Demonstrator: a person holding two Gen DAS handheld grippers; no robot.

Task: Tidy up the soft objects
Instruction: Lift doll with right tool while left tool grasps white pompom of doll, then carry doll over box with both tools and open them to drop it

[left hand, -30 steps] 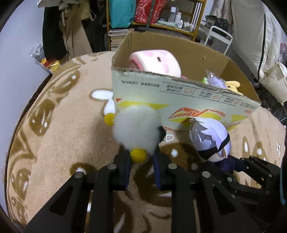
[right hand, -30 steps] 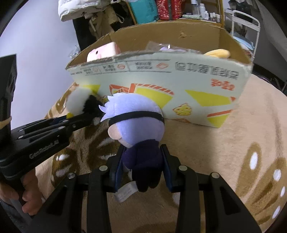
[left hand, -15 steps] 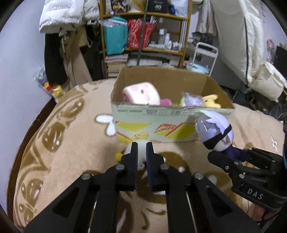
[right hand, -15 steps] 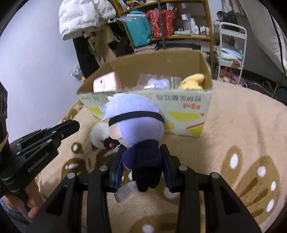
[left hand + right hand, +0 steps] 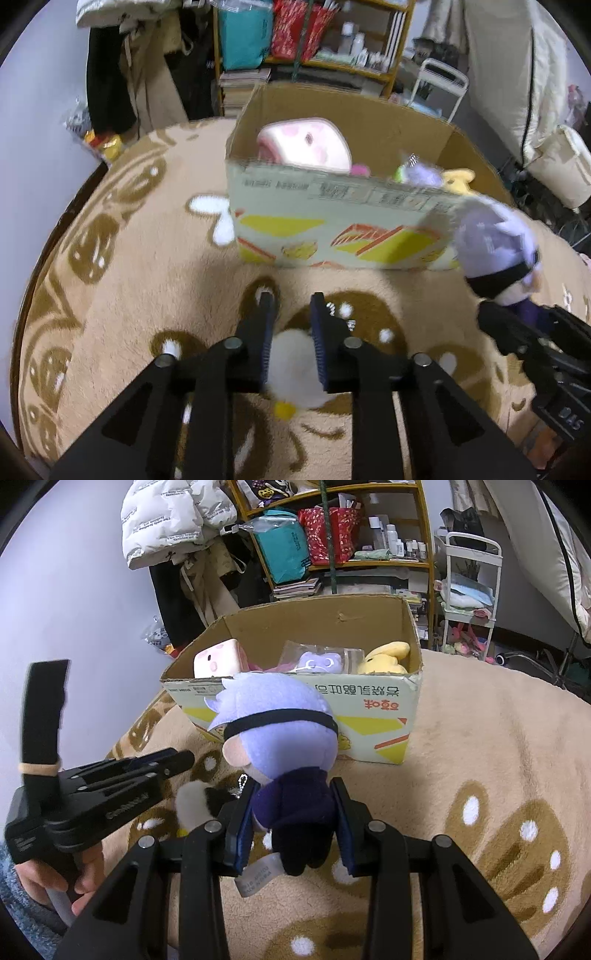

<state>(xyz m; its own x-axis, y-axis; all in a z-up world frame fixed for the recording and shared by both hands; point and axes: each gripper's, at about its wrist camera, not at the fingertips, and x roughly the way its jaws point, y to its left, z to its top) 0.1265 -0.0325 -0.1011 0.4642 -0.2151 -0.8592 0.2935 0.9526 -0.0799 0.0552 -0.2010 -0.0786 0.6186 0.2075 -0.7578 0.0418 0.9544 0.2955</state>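
— How many soft toys sit in the cardboard box (image 5: 373, 705) ahead of the grippers?
— Three.
— And outside it?
— Two: one purple-haired doll (image 5: 284, 746), one white fluffy toy (image 5: 293, 373).

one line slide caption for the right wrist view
Right gripper clamps a lavender-haired blindfolded plush doll before an open cardboard box of soft toys.

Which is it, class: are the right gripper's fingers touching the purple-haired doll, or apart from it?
Touching. The right wrist view shows both fingers of the right gripper pressed against the dark body of the purple-haired doll, holding it above the rug.
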